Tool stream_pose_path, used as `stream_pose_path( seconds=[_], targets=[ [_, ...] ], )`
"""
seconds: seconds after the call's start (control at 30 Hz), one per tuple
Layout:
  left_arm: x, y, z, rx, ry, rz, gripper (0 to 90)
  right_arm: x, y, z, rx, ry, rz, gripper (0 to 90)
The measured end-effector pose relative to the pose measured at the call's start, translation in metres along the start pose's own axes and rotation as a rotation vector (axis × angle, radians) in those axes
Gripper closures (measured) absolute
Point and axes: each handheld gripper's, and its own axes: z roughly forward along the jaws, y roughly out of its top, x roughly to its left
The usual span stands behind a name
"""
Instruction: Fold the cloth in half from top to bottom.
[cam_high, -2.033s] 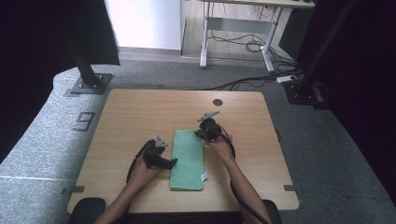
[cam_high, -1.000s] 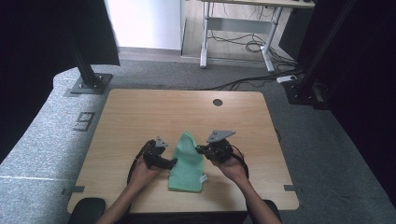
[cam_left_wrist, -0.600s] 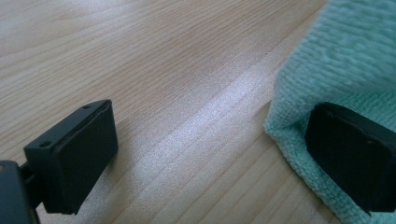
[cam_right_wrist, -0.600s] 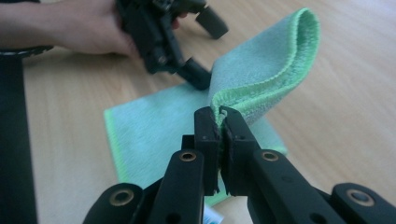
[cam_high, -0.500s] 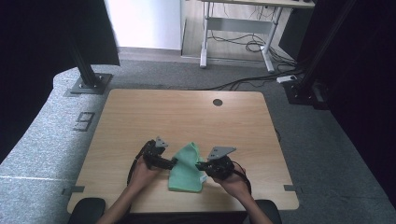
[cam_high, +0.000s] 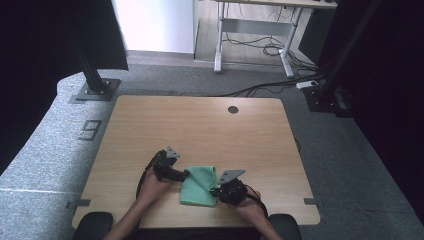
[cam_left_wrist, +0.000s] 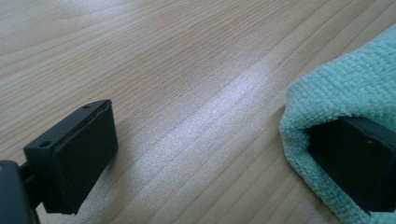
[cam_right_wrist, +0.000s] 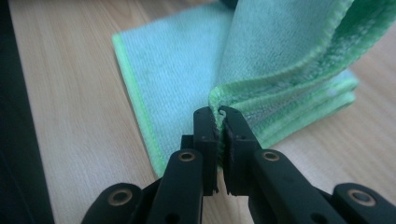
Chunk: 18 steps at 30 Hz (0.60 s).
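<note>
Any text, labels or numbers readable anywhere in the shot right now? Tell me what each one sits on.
"9": pale marking on the grey floor mat, left of the table, seen in the high view.
No print can be made out on the green cloth, the left gripper or the right gripper.

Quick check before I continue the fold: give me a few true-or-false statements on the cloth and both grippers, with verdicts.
1. The right gripper is shut on the green cloth. True.
2. The left gripper is clamped shut. False: its jaws stand wide apart, one jaw tucked inside a fold of the cloth.
3. The cloth lies fully flat. False: one corner is lifted and folded over.
4. The cloth sits near the table's front edge. True.
</note>
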Motion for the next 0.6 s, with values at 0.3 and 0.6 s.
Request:
stream_pose_path(
  seconds=[0.3, 0.6],
  targets=[
    [-0.001, 0.004, -0.016, 0.040, -0.075, 0.038, 3.3, 0.001, -0.004, 0.005, 0.018, -0.017, 0.021, 85.2],
    [0.010, 0.033, -0.030, -0.055, -0.050, 0.007, 5.7, -0.002, -0.003, 0.006, 0.007, -0.023, 0.020, 84.8]
  ],
)
